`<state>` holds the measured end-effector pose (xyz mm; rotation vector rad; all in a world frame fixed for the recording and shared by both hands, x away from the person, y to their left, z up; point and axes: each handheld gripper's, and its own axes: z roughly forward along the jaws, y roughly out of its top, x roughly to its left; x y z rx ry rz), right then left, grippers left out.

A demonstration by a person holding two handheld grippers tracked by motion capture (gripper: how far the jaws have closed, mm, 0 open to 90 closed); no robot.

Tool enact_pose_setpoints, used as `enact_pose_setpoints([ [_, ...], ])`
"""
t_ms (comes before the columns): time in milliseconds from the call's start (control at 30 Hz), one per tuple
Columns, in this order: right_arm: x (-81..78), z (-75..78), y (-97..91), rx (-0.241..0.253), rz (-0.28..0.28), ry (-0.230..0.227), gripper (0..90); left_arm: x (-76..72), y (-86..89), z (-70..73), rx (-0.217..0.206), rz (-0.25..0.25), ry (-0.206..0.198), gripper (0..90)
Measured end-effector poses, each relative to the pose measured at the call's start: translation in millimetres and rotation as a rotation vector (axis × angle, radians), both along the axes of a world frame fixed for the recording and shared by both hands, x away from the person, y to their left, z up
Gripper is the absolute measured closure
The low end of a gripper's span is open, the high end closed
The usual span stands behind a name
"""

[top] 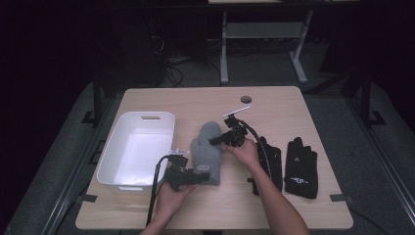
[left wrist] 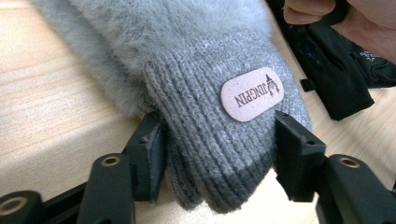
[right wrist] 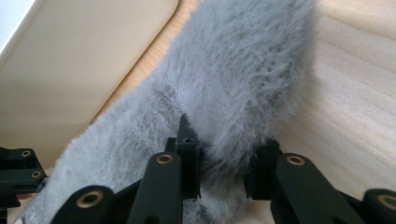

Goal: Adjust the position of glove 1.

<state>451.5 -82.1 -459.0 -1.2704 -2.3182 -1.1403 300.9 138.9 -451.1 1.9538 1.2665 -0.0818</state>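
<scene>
Fluffy grey mitten (top: pixel 206 151) with knitted cuff and tan label (left wrist: pixel 252 93)

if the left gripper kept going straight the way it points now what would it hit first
The grey mitten: its knit cuff already sits between the left gripper jaws, so pushing on would likely drive deeper into it, toward the person's hand and the black gloves beyond.

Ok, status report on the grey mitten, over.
Left gripper jaws around mitten cuff. Right gripper pinching fuzzy end. Tub beside it, path clear.
</scene>
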Motion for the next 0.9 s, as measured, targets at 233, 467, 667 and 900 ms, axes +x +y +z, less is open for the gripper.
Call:
enact_pose_setpoints([
  [233, -5.6, 8.5, -11.5, 0.005, -0.002, -0.028, 73.9, 0.5, -2.3, 1.3, -0.042, -0.023, 0.014, 48.0],
  [467, -11.9, 14.0, -26.4, 0.001, -0.006, -0.056, 74.2, 0.1, -9.2, 4.3, -0.09, -0.057, 0.035, 46.6],
  [667, -13.6, 9.7, -35.4, 0.012, 0.001, -0.063, 74.2, 8.5, -6.8, -1.6, -0.155, -0.031, 0.151, 23.1],
  [900, -17.1, 9.2, -39.5, 0.01, 0.001, -0.07, 74.2, 15.8, -11.3, -13.6, -0.167, -0.066, 0.23, 29.1],
])
